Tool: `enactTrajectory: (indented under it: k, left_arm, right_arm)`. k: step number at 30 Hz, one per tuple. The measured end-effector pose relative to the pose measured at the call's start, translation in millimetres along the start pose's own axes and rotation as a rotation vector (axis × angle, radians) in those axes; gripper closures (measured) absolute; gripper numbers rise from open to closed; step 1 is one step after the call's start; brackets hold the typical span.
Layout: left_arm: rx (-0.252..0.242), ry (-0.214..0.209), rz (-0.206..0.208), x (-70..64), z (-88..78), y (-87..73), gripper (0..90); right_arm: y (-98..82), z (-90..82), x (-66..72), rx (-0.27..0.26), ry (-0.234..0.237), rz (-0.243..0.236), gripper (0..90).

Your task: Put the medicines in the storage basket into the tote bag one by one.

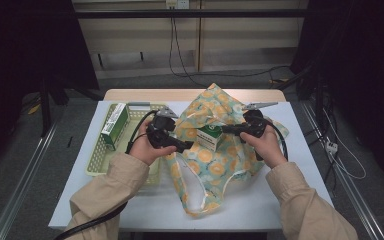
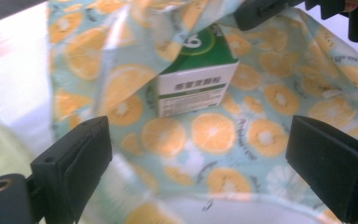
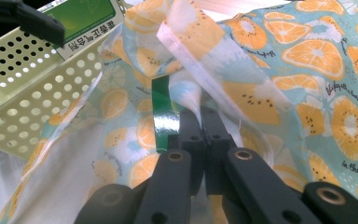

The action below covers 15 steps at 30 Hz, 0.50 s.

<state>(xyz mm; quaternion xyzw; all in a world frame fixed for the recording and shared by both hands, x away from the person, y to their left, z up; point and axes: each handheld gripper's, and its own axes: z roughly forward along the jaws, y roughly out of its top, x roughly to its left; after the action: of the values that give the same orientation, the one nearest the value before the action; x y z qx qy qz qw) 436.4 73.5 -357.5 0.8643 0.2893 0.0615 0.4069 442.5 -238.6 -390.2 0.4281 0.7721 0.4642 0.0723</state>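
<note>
The fingers [image 3: 200, 135] of my right gripper [image 1: 228, 130] were pressed tight together, pinching an edge of the orange-print cloth bag [image 1: 215, 150]. The fingers [image 2: 74, 158] of my left gripper [image 1: 186, 146] stood wide apart with nothing between them, just in front of the bag's mouth.

The bag lay in the middle of the table [image 1: 290, 165], a bit toward the far edge. A small green and white box [image 1: 211, 136] sat inside the bag's mouth, between my two grippers. Its white side had a line of dark letters that I could not read, and its green top had a white round mark.

The table top was white, with a strip of light wood along its far edge. A pale yellow basket [image 1: 96, 157] full of little holes sat by the left edge. A second green box [image 1: 114, 125] leaned in it at the far end, and its writing was too small for me to read.

The floor around was grey. Black cables [image 1: 172, 50] hung down the wall behind the table, and a white power strip [image 1: 331, 147] lay on the floor to the right. The bag's cloth also had thin curly words, and I could only make out "in the".
</note>
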Motion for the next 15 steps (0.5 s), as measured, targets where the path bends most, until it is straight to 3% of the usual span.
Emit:
enactTrajectory:
  k: [5,15]
  left_arm:
    - [0.001,0.005,-0.003,12.3,-16.0,-5.2,5.7]
    - [0.01,0.076,-0.017,39.4,-42.2,-18.7,5.7]
  right_arm:
    - [0.3,1.0,0.7,0.0,0.0,-0.001,89.8]
    - [-0.1,1.3,0.6,0.001,0.001,0.008,89.8]
